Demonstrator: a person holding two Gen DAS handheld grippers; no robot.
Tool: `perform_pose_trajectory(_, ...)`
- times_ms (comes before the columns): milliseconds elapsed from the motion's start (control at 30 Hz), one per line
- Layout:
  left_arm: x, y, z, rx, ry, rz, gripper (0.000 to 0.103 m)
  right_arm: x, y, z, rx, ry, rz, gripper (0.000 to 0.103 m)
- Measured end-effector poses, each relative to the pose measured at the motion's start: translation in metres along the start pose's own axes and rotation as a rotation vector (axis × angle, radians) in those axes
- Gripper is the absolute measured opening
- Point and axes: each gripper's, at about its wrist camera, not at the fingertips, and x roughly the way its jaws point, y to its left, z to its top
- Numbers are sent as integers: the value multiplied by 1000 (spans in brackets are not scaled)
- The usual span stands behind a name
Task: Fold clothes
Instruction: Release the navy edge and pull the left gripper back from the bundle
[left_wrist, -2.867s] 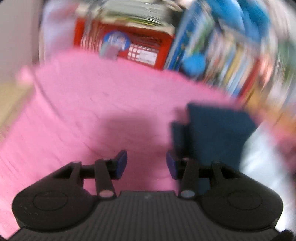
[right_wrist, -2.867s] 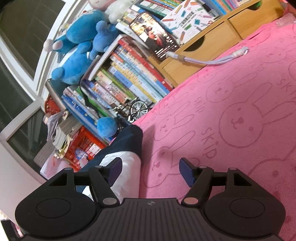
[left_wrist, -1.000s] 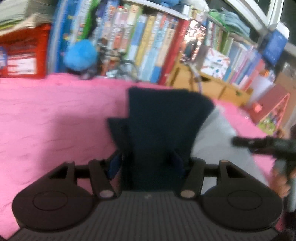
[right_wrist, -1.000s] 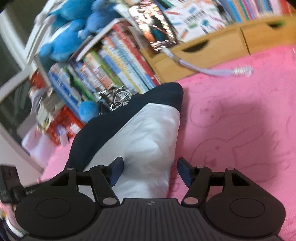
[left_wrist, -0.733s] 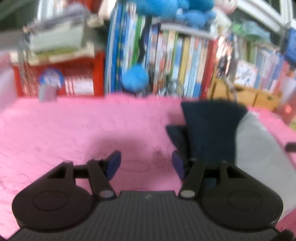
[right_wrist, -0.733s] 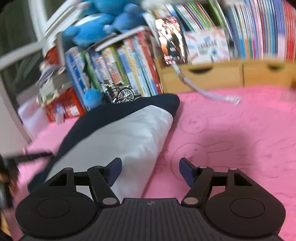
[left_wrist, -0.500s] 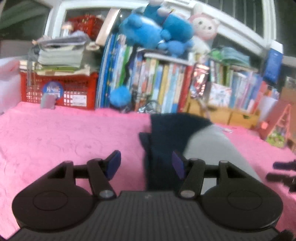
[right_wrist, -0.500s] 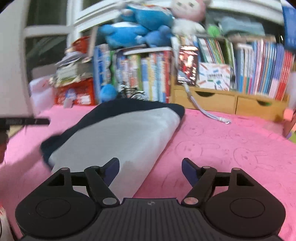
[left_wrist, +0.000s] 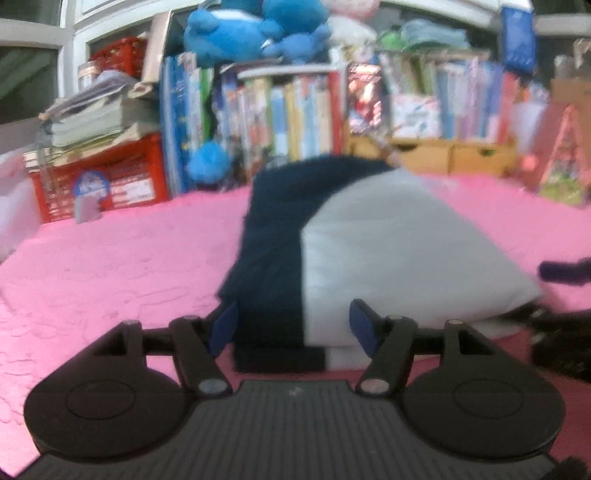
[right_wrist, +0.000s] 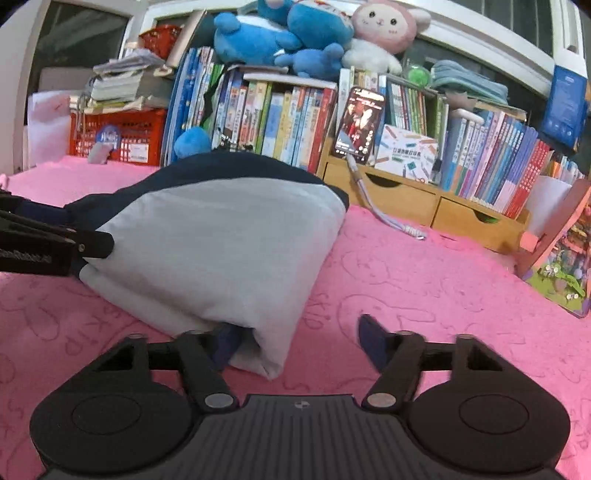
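The folded navy-and-grey garment (right_wrist: 221, 240) lies on the pink bunny-print cover (right_wrist: 424, 295), its near edge between the left claw (left_wrist: 295, 325), whose jaws have just widened, and the right claw (right_wrist: 295, 339), just narrowing, apparently neither pressing it.

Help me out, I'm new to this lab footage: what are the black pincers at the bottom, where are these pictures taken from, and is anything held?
No robot: a person carries a black two-finger gripper in each hand, each with its own camera. The left gripper straddles the near edge of a folded navy and grey garment on a pink bunny-print blanket. The right gripper sits at the garment's corner; its jaws were just closing, one finger tucked under the cloth. Neither clamps it yet.
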Motion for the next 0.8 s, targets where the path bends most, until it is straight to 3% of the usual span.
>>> perform_pose_trajectory(100, 6, 13, -12, -24, 49, 135, 68, 1, 0, -2, 17, 11, 4, 44)
perform_pose_trajectory(167, 5, 24, -15, -39, 55, 166, 76, 0, -3, -5, 46, 9, 14, 44)
perform_pose_trajectory(267, -2, 32, -16, -38, 47, 198, 76, -2, -5, -5, 55, -4, 13, 43)
perform_pose_trajectory(367, -22, 22, -14, -7, -10, 179, 73, -3, -6, -6, 63, -11, 13, 40)
perform_pose_trajectory(567, -26, -17, 4, 70, -79, 10, 74, -3, -11, -6, 87, -13, 23, 40)
perform_pose_trajectory(633, -12, -29, 7, 108, -74, 45, 74, -3, -12, -6, 94, -13, 24, 40)
perform_pose_trajectory(800, 14, -1, -9, 26, 39, 149, 74, -3, -15, -6, 114, -8, 37, 40)
